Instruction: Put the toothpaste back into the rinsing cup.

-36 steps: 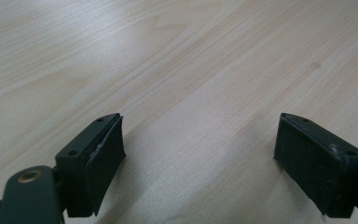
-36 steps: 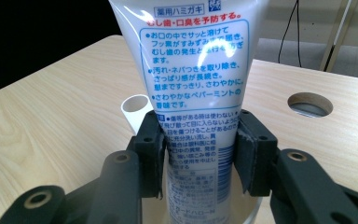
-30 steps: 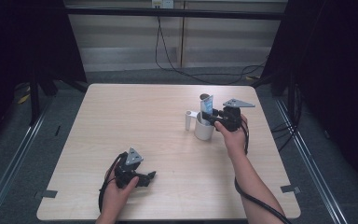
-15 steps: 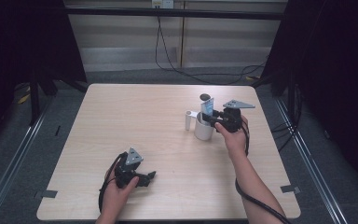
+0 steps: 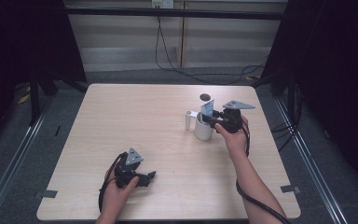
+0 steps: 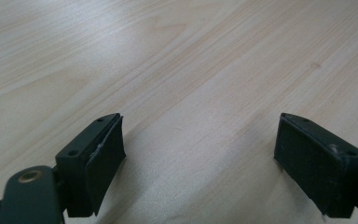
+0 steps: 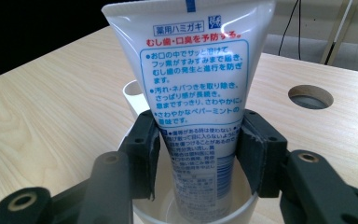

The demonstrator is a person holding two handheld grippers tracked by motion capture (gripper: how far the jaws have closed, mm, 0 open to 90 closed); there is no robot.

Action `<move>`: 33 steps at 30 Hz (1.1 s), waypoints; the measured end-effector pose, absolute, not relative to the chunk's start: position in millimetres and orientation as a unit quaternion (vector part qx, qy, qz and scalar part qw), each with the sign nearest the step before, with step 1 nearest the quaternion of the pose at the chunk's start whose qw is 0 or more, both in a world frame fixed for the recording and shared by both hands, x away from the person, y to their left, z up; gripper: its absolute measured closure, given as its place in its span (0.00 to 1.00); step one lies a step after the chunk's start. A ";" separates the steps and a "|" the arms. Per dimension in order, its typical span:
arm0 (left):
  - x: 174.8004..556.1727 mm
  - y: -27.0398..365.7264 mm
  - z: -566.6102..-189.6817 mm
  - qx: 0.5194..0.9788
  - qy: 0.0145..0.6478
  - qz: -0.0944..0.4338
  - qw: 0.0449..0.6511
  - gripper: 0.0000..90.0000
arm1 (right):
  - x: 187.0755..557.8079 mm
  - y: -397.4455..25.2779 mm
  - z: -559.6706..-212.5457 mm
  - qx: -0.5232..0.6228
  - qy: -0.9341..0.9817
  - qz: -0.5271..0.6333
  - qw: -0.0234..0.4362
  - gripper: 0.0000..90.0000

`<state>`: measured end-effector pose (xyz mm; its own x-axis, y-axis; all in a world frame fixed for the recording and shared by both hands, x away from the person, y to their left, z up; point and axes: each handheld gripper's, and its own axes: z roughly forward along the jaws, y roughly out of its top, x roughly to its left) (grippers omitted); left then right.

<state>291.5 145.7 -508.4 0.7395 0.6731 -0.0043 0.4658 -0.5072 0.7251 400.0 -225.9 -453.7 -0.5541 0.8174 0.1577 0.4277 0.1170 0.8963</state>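
Observation:
A white toothpaste tube (image 7: pixel 196 70) with blue and red print stands with its lower end inside a white cup (image 7: pixel 200 212). My right gripper (image 7: pixel 198 154) is shut on the tube, one pad on each side, just above the cup's rim. From above, the tube (image 5: pixel 207 108), the cup (image 5: pixel 204 132) and the right gripper (image 5: pixel 213 119) sit right of the table's centre. My left gripper (image 5: pixel 151 176) rests low near the front edge, and in its own view the left gripper (image 6: pixel 200 158) is open over bare wood with nothing between its jaws.
A round cable hole (image 5: pixel 205 97) lies in the wooden table (image 5: pixel 121 121) just behind the cup. The cup's handle (image 5: pixel 189 119) sticks out to its left. Dark floor, metal rails and cables surround the table.
My right gripper has lowered the tube down into the cup, uncovering the hole behind it. The left gripper has stayed in place.

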 end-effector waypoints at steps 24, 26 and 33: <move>291.4 145.7 -508.5 0.857 0.332 0.140 0.369 0.17 | 400.2 -222.7 -449.0 0.422 0.737 0.488 0.203 0.50; 291.4 145.7 -508.5 0.857 0.332 0.140 0.369 0.17 | 399.9 -222.7 -448.7 0.424 0.735 0.489 0.203 0.48; 291.5 145.8 -508.4 0.857 0.332 0.140 0.369 0.17 | 398.9 -222.2 -446.1 0.417 0.739 0.486 0.209 0.45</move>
<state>291.5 145.8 -508.4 0.7399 0.6726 -0.0049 0.4660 -0.5073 0.7249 398.9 -222.2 -446.1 -0.5651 0.8194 0.0965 0.4135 0.1800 0.8925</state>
